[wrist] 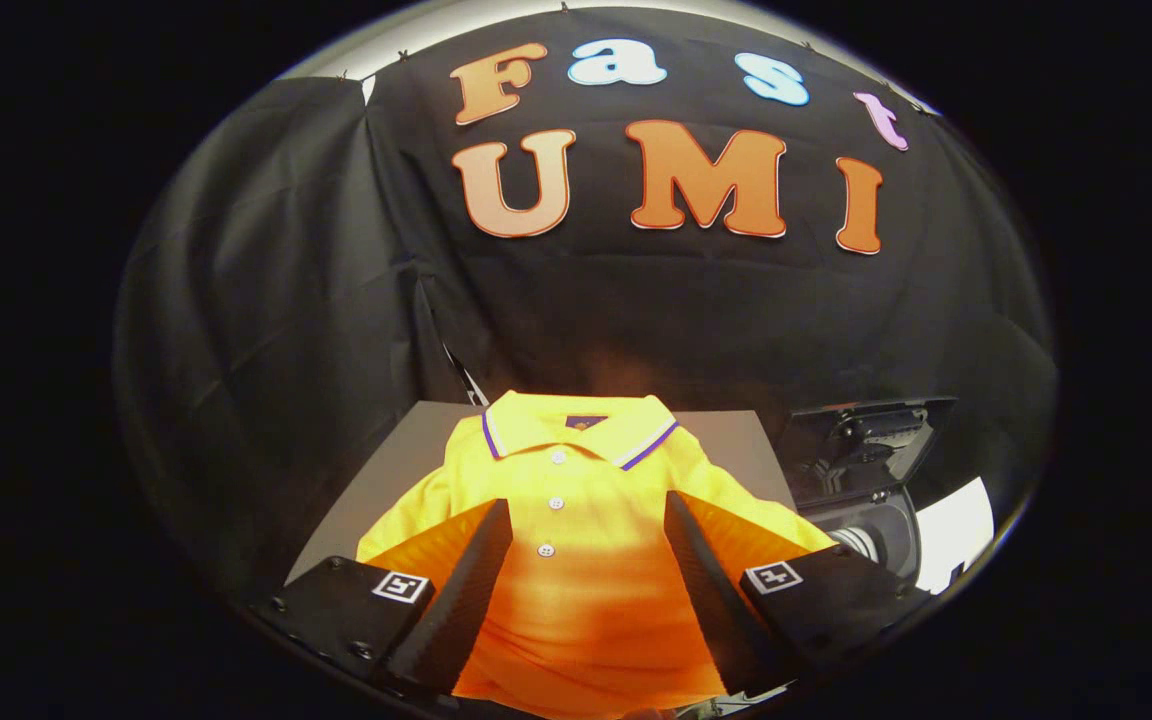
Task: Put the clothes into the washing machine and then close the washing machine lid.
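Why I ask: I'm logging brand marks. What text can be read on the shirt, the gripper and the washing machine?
Neck label inside the collar of the yellow polo shirt: too small to read.
Square markers on the gripper, which is open with the shirt front between its fingers: black-and-white patterns, no words.
Washing machine, beside the shirt: no legible text.

A: The shirt?
B: A yellow polo shirt (576, 500) lies flat, collar away, buttoned, collar edged purple and white

A: And the washer?
B: The washing machine (866, 490) sits right of it, lid (871, 435) raised
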The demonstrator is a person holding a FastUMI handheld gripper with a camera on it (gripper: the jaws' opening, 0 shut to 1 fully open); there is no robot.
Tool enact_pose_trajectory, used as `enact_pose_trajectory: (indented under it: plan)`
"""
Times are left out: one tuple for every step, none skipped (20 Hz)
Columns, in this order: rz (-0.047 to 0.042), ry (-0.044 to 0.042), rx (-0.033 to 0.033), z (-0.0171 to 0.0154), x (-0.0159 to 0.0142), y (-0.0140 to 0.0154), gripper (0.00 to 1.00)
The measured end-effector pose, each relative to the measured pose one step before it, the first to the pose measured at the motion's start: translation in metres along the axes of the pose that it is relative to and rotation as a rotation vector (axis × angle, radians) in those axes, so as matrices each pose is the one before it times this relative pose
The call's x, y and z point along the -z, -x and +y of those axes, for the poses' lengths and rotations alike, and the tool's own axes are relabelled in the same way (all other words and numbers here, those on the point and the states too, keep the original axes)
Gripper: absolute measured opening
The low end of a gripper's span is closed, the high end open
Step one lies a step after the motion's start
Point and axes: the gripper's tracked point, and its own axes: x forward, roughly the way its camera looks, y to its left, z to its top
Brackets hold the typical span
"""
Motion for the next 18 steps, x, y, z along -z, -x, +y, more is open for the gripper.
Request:
enact_pose_trajectory:
  plan:
    - [0.00747,0.00958,0.0161,-0.00133,0.00317,-0.00388,0.99]
    - [0.0142,0.00938,0.00642,0.00122,0.005,-0.00291,0.99]
    - [0.01515,0.00524,-0.00493,0.00305,0.00507,-0.0036,0.99]
    - [0.01735,0.00482,-0.00449,0.00106,0.00721,-0.00323,0.99]
    - [0.02102,0.0085,-0.00223,0.00191,0.00731,-0.00326,0.99]
    - [0.03675,0.02004,0.00826,0.00019,0.01072,-0.00526,0.99]
    - [0.04706,0.02274,-0.00798,0.00054,0.01519,-0.00426,0.99]
    - [-0.06886,-0.0127,-0.01125,0.00304,-0.00905,-0.00147,0.99]
    - [-0.00634,-0.01467,-0.00684,0.00125,0.00395,-0.00063,0.99]
    - [-0.02615,-0.00441,-0.00411,-0.00115,-0.0002,0.00248,0.99]
    - [-0.00761,0.00461,-0.00022,-0.001,0.00012,-0.00339,1.0]
    - [0.00008,0.00559,-0.00163,-0.00054,-0.00022,0.00188,0.98]
    - [-0.0051,-0.00298,-0.00716,0.00158,-0.00017,-0.00345,0.99]
    - [0.00346,-0.00086,-0.00423,0.00083,0.00109,-0.00079,0.94]
    - [-0.00124,0.00059,-0.01059,0.00218,-0.0008,-0.00093,0.92]
    - [0.00104,0.00466,-0.01192,0.00101,-0.00076,0.00012,0.86]
    - [-0.00255,0.00193,0.00043,-0.00084,0.00023,0.00087,0.8]
    - [-0.00317,0.00411,-0.00896,0.00055,0.00087,-0.00031,0.74]
